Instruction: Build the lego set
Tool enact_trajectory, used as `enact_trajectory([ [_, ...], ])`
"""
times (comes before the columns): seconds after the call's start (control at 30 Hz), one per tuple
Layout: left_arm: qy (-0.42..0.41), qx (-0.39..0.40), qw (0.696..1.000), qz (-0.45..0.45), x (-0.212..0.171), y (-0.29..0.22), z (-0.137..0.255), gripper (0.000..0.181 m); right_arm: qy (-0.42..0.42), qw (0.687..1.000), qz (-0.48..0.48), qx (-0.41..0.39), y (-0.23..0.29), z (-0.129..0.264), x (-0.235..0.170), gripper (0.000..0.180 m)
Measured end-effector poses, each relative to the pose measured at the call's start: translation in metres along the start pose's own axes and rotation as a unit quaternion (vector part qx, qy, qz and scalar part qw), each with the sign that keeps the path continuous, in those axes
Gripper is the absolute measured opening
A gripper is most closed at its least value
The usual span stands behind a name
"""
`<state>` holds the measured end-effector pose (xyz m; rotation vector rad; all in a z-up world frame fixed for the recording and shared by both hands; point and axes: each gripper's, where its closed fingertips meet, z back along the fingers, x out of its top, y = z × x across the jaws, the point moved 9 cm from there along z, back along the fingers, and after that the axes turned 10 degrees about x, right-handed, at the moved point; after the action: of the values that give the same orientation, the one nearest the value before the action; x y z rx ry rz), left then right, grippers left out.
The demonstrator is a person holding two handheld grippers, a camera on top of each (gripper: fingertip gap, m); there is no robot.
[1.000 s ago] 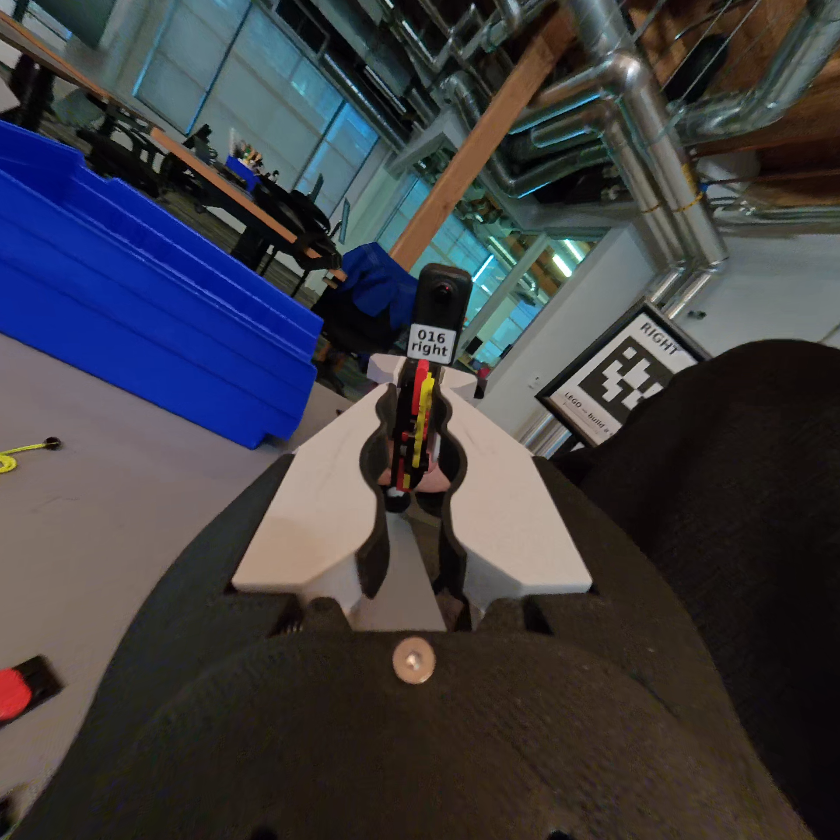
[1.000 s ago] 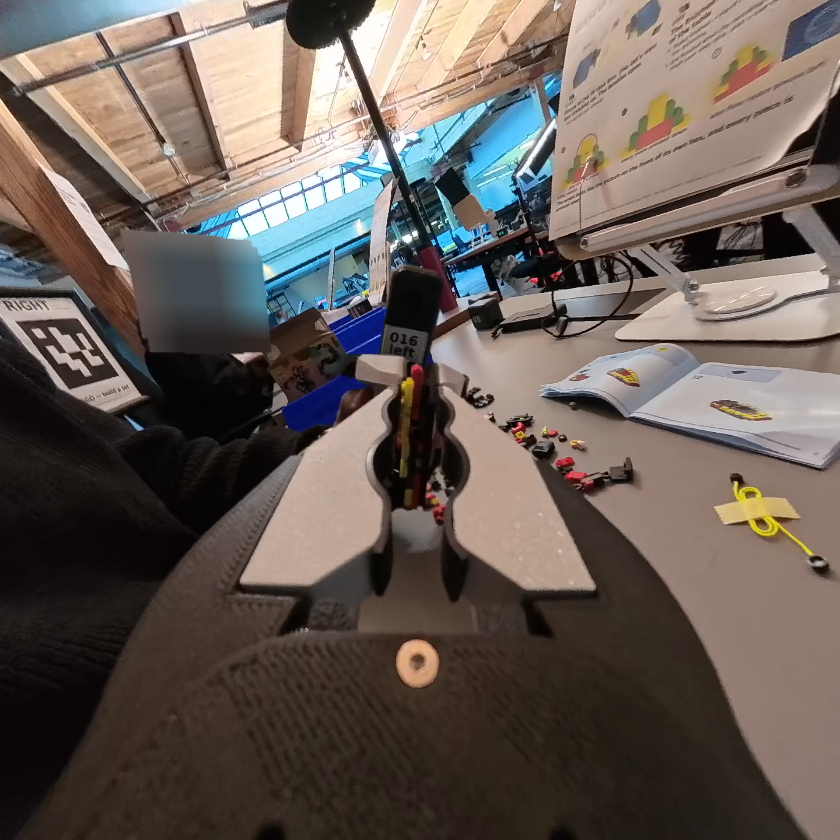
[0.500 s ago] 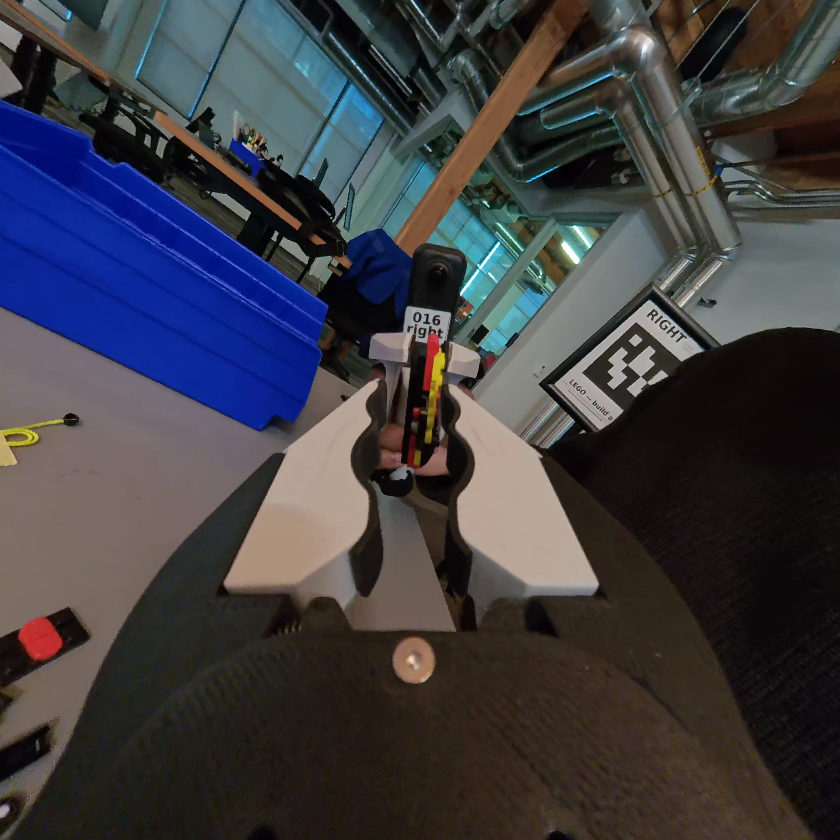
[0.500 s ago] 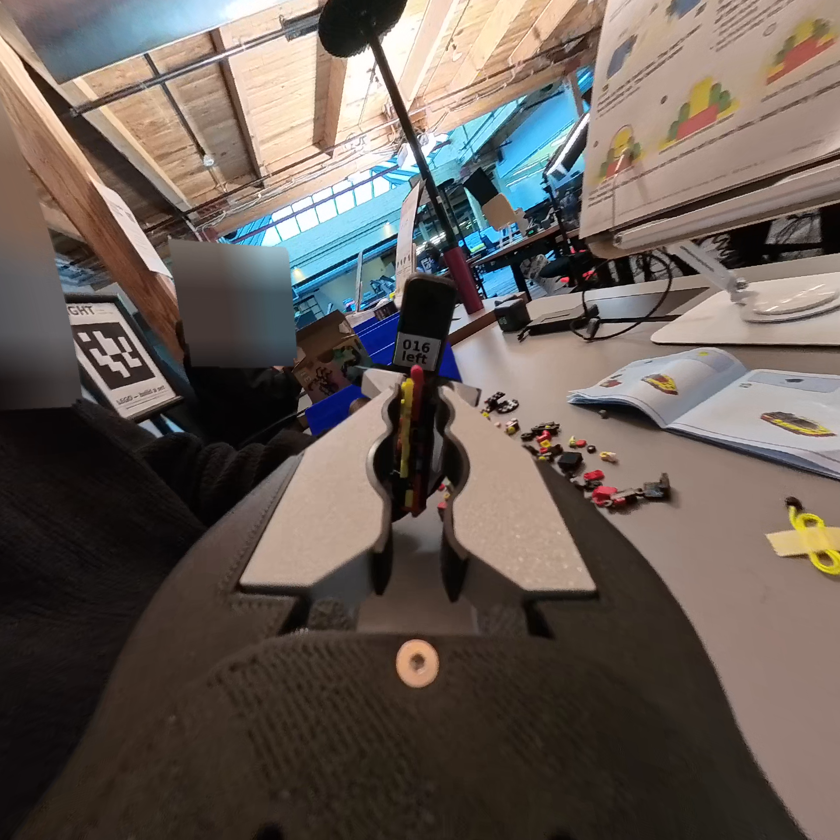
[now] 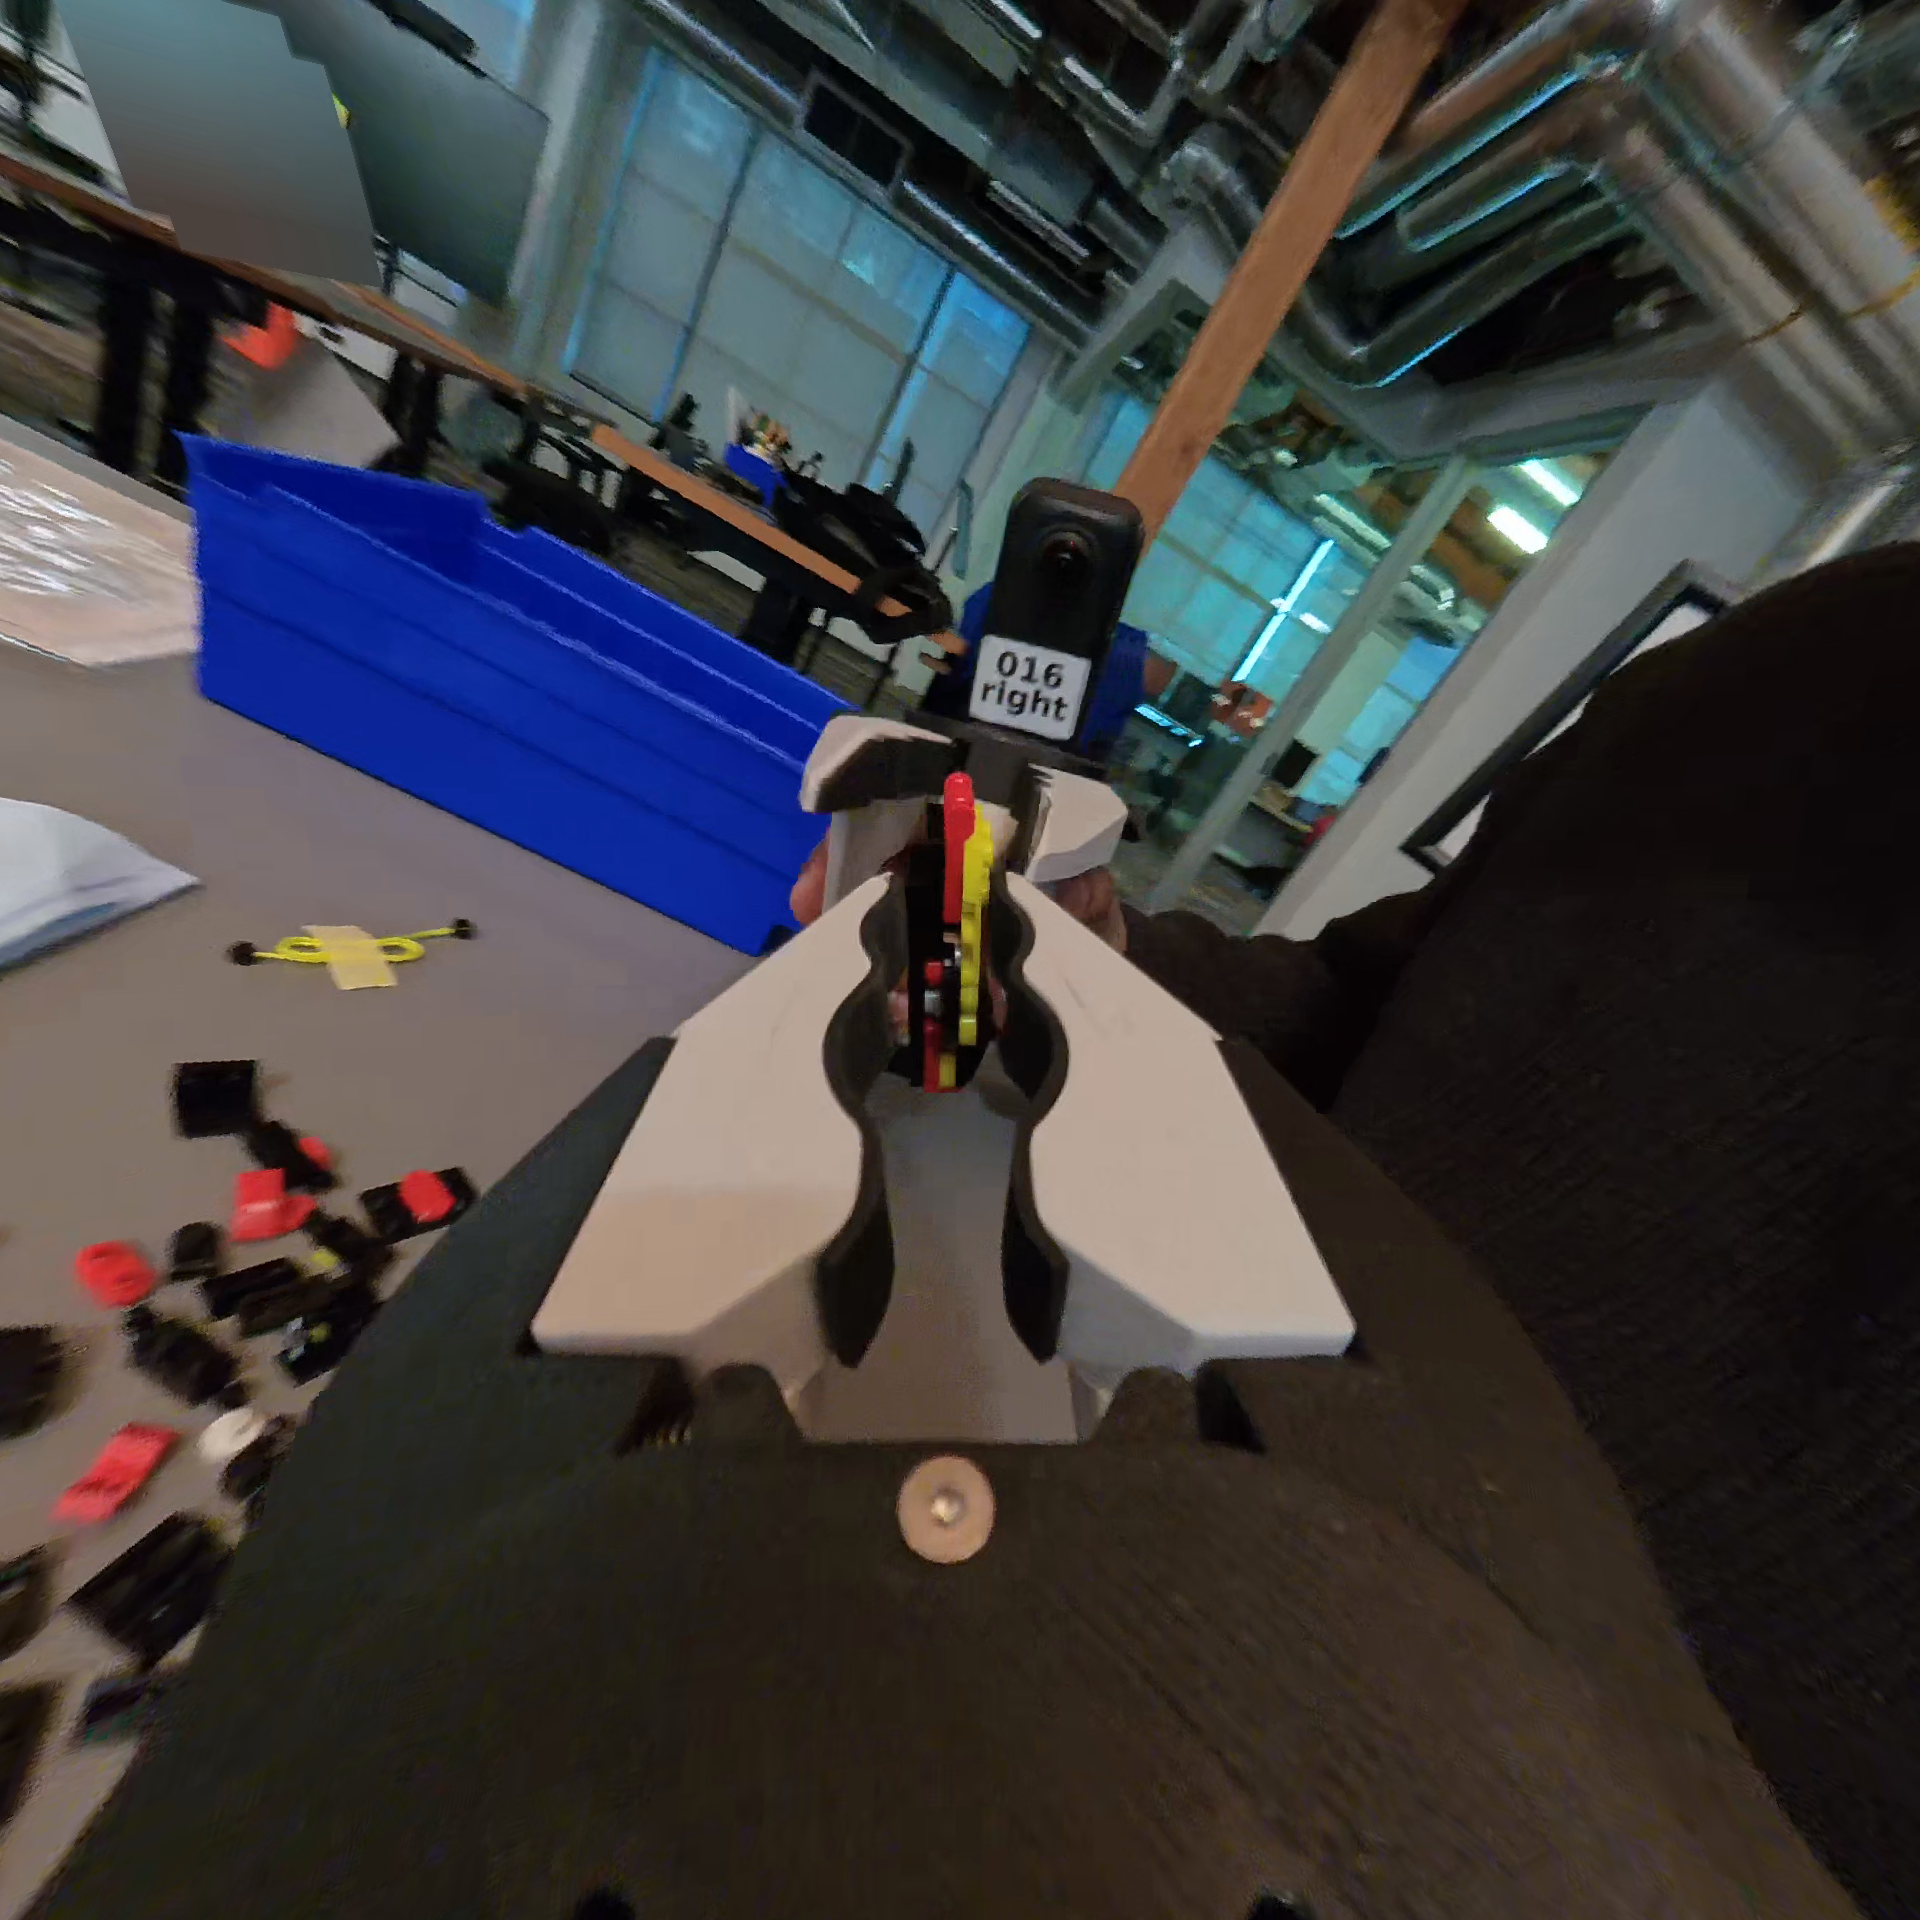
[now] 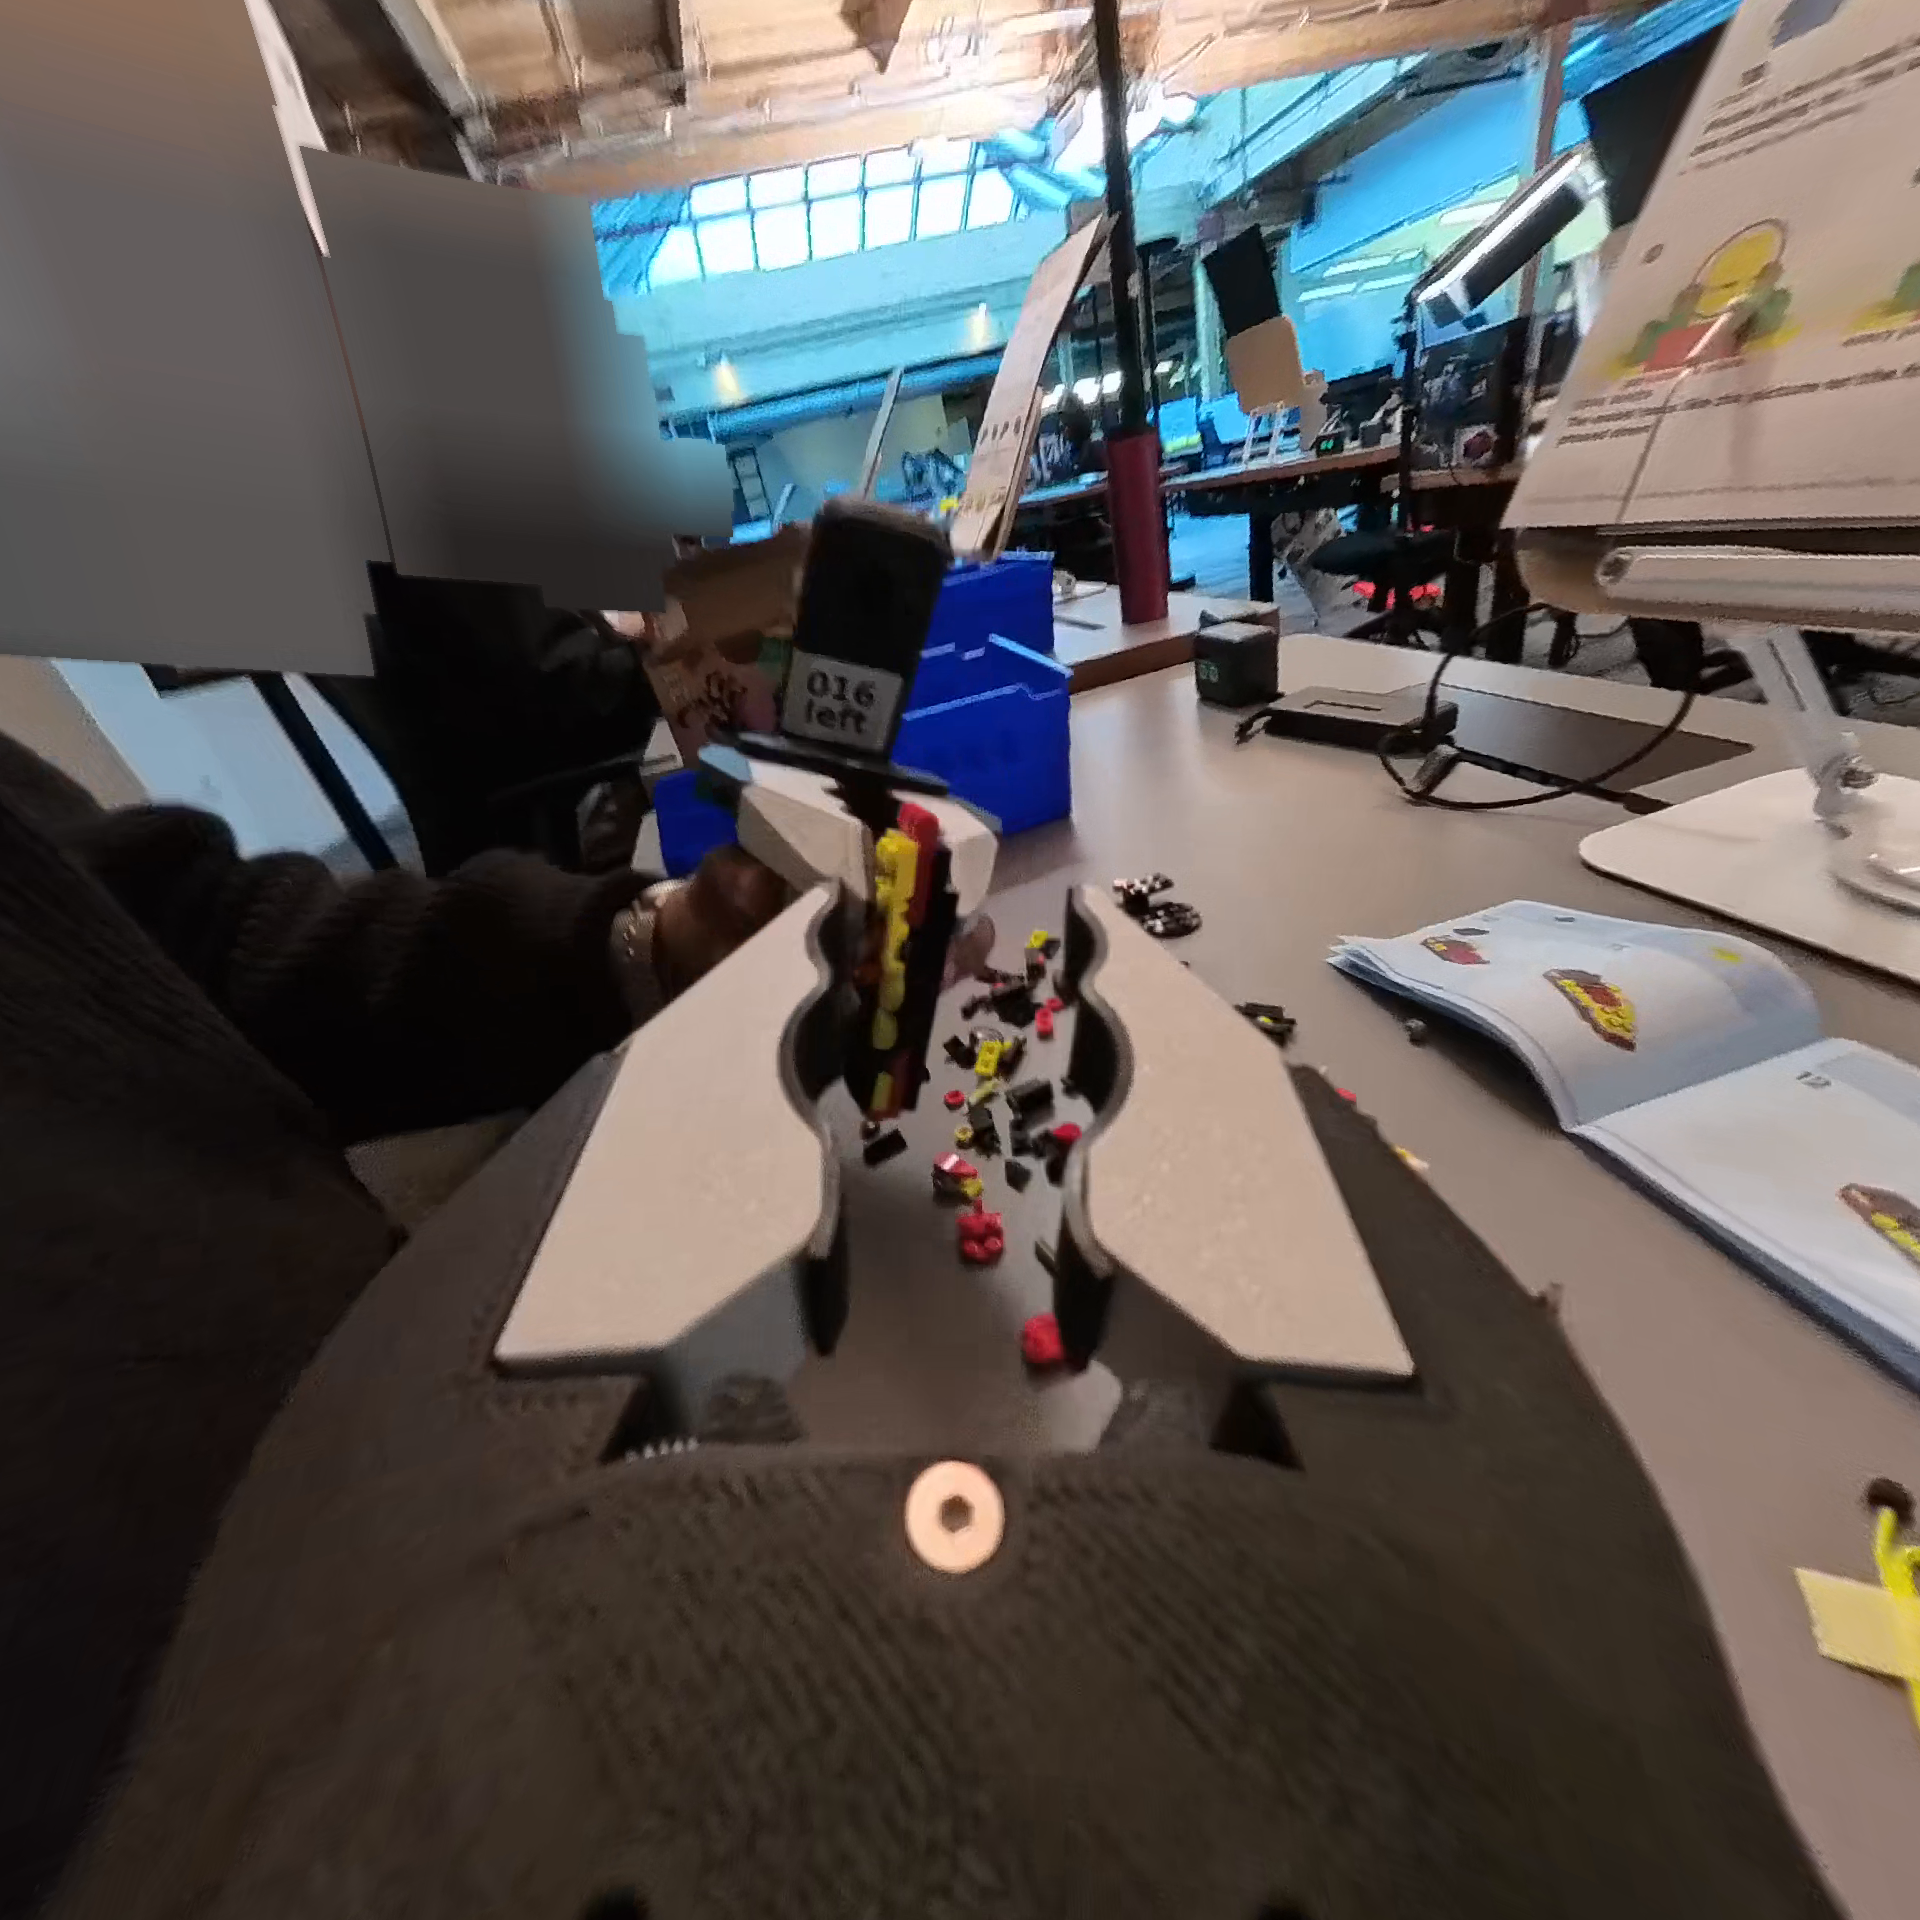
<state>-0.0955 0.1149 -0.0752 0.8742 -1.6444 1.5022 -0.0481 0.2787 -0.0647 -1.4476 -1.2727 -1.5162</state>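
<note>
Loose lego pieces [image 5: 208, 1278] at the left view's edge are motion-blurred; the open instruction booklet [image 6: 1662, 1049] gets cropped on the right.

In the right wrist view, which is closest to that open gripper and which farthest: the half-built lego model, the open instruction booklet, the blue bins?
1. The lego model, between the right gripper's open fingers, against the left one, held by the left gripper.
2. The instruction booklet, on the table to the right.
3. The blue bins, farther back, behind the model.
</note>
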Motion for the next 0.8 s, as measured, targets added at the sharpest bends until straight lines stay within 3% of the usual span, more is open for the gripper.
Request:
enact_trajectory([
  [0.1, 0.001, 0.036, 0.999, -0.04, -0.002, -0.003, 0.013, 0.013, 0.052, 0.998, 0.031, 0.03, 0.0, -0.008, -0.003, 0.044],
  [0.33, 0.048, 0.088, 0.991, -0.089, -0.015, -0.007, 0.031, 0.013, 0.087, 0.99, 0.029, 0.111, 0.004, -0.028, -0.009, 0.03],
  [0.47, 0.053, 0.085, 0.991, -0.088, -0.018, -0.009, 0.034, 0.013, 0.103, 0.987, 0.028, 0.118, 0.002, -0.032, -0.013, 0.012],
  [0.8, 0.046, 0.059, 0.995, -0.07, -0.015, -0.011, 0.025, 0.013, 0.111, 0.988, -0.01, 0.107, 0.004, -0.023, -0.004, 0.011],
])
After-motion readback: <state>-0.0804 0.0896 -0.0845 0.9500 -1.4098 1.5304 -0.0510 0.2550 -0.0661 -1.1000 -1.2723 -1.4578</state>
